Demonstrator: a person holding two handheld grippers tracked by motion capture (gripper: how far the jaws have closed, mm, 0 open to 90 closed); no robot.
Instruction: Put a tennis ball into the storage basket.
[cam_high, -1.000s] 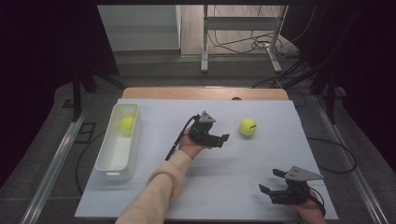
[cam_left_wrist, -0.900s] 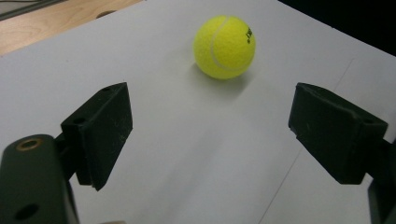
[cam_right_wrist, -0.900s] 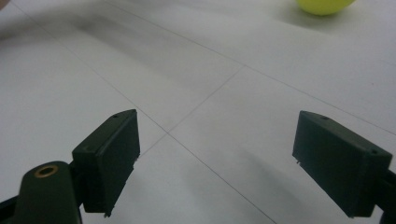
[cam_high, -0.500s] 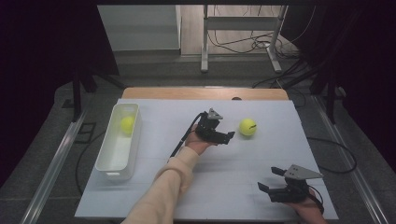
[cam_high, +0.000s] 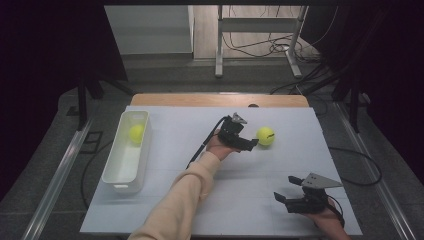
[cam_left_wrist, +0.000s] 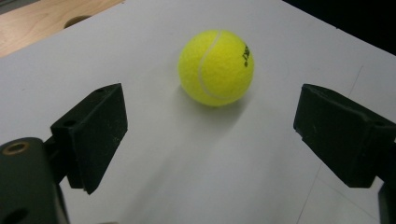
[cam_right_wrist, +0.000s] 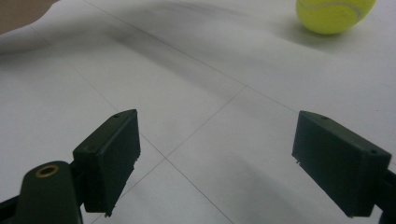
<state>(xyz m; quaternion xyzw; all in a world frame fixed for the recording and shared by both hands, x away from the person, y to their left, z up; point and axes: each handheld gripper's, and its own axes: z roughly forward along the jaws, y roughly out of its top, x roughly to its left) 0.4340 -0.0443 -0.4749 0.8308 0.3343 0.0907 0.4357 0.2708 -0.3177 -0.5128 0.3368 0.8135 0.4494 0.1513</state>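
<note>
Ball (cam_high: 265, 135) on table (cam_high: 170, 125) centre, just right of left tool (cam_high: 251, 144); second ball (cam_high: 136, 133) in bin (cam_high: 123, 170) far left.

The high view looks forward and down over the whole white-covered table (cam_high: 165, 135). Both gripper views skim low along it. All three share the yellow felt tennis ball (cam_high: 265, 135) near its far edge.

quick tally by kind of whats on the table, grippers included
tennis balls: 2, one in the white bin, one loose on the table
white bin: 1
grippers: 2, left gripper and right gripper
total: 5
</note>
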